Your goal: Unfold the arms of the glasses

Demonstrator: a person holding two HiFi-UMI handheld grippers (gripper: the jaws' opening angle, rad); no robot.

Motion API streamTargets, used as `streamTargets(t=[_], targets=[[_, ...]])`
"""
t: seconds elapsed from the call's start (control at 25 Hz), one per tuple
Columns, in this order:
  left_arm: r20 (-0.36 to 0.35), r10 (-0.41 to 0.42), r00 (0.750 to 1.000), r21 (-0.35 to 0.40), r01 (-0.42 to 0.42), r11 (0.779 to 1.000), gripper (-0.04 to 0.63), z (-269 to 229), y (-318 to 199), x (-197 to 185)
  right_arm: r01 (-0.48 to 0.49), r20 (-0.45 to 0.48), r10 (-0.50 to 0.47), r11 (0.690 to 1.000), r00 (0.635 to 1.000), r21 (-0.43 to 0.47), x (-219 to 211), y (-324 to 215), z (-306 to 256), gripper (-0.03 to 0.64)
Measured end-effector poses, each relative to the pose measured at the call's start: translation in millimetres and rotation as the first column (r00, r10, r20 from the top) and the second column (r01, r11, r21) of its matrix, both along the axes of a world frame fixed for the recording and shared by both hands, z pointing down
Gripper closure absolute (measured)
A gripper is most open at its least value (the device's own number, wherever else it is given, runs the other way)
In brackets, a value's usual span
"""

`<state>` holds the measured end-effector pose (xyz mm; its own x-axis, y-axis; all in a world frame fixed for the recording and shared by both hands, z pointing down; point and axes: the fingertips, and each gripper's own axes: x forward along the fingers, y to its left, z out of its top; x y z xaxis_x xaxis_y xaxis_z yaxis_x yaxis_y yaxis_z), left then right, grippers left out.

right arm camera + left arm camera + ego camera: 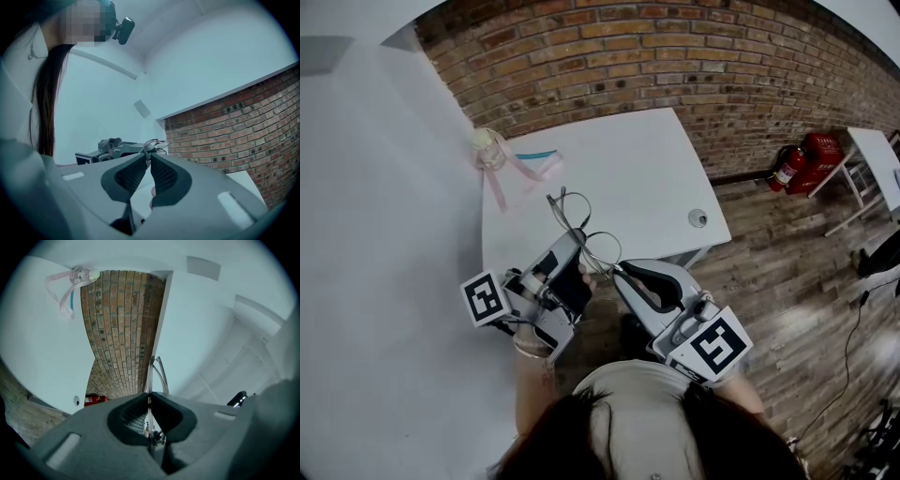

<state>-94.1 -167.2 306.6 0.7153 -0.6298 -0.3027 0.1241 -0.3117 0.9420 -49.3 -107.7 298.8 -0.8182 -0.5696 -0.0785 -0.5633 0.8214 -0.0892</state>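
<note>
Pressed together, the jaws of the left gripper [149,397] are seen clamped on a thin wire part of the glasses [158,373], and a curved arm is seen rising just beyond the tips. Over on the right gripper [149,157], the jaws are drawn in to a narrow slit, and a thin wire of the frame is pinched right at the tips. From the head view the glasses [581,230] are held up between the two grippers, above the near edge of the white table [628,159], with the left gripper [578,244] set on one side and the right gripper [619,272] on the other. Both tips are brought close together. At the table's far left corner a small clear bottle [487,148] with pink ribbon is seen; a small round disc [697,217] is seen near the right edge. A red fire extinguisher [786,169] is stood by the brick wall [675,56].
</note>
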Motion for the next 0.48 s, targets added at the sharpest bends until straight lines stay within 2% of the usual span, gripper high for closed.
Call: streamTargets(t=[0.48], targets=[[0.030,0.024,0.999,-0.007,-0.024,1.000,0.572,12.3,-1.0,4.3,-0.004,0.038,0.003,0.999,0.999,0.045,1.5,3.2,-16.1,0.578]])
